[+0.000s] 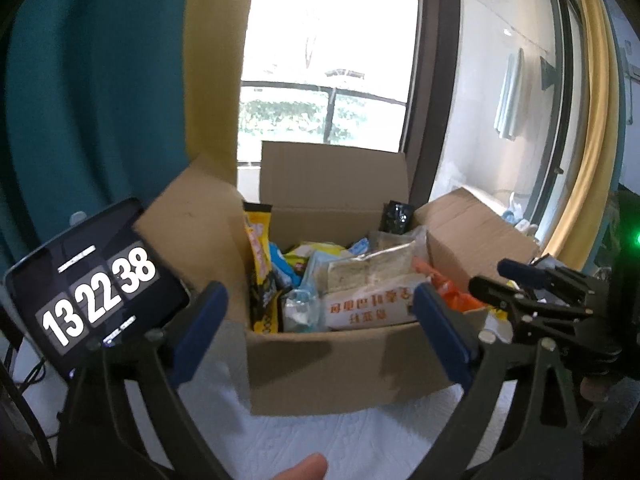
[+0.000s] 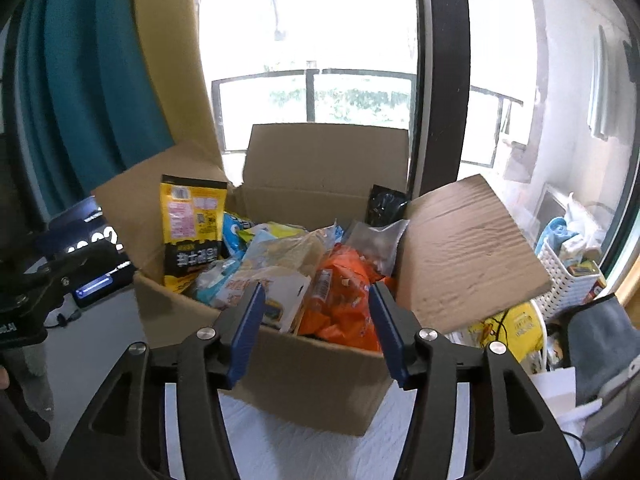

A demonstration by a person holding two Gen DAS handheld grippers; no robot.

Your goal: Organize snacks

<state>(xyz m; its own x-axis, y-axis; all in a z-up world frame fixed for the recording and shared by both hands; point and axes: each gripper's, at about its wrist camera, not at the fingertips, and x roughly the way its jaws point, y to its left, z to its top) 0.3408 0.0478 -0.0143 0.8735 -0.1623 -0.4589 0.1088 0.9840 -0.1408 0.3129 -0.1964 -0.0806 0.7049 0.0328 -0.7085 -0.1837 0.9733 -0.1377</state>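
Both my jaws stand apart with nothing between them: my left gripper (image 1: 320,332) and my right gripper (image 2: 316,332) hang before the near wall of the cardboard box (image 2: 320,384). It sits on a white cloth (image 1: 320,436), flaps raised, crammed with snacks: a yellow pack (image 2: 192,232) upright at its left wall, an orange bag (image 2: 340,300) near its right.
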